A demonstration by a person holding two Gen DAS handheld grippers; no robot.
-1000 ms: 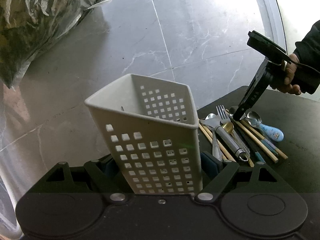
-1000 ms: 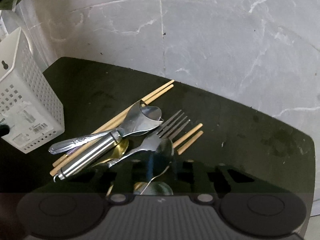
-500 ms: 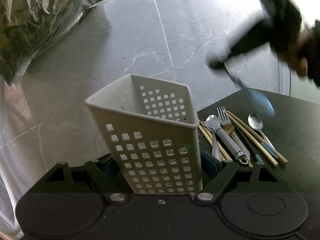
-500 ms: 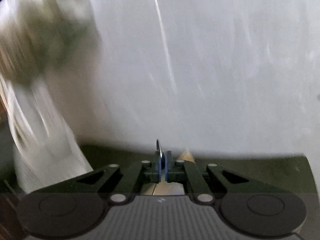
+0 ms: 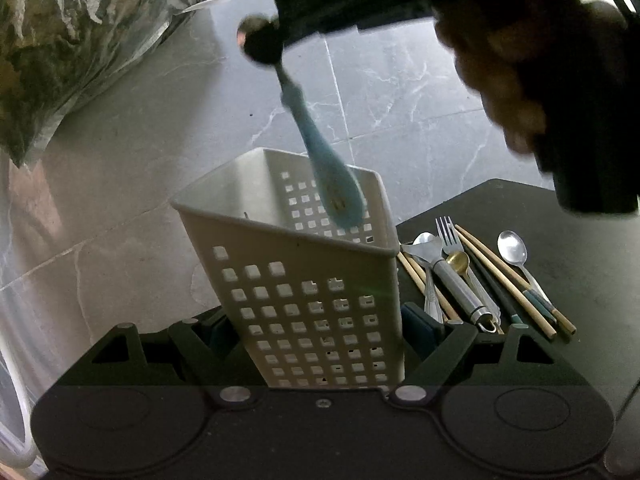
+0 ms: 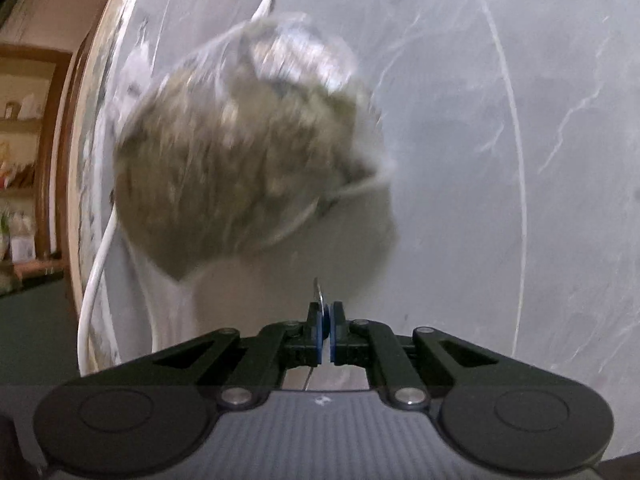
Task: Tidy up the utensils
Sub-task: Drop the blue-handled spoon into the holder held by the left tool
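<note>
My left gripper [image 5: 320, 332] is shut on the white perforated utensil holder [image 5: 304, 280], held tilted with its mouth open upward. My right gripper [image 6: 325, 332] is shut on the bowl end of a blue-handled spoon [image 5: 320, 156]; only a sliver of the spoon's metal [image 6: 319, 294] shows between its pads. In the left wrist view the right gripper [image 5: 276, 36] is above the holder, and the spoon hangs handle down with its blue end at the holder's mouth. More utensils [image 5: 472, 280] lie on the black table [image 5: 580, 264]: a fork, spoons, a metal-handled tool, chopsticks.
A large clear plastic bag of dried greens [image 5: 72, 40] sits on the grey marble floor [image 5: 400, 92] at upper left; it also shows blurred in the right wrist view [image 6: 240, 152]. A white cable [image 6: 94, 280] and wooden shelving [image 6: 24, 152] are at left.
My right gripper lifted the blue-handled spoon off the table, swung left and up, and now holds it handle down over the holder. The left gripper and holder stayed put.
</note>
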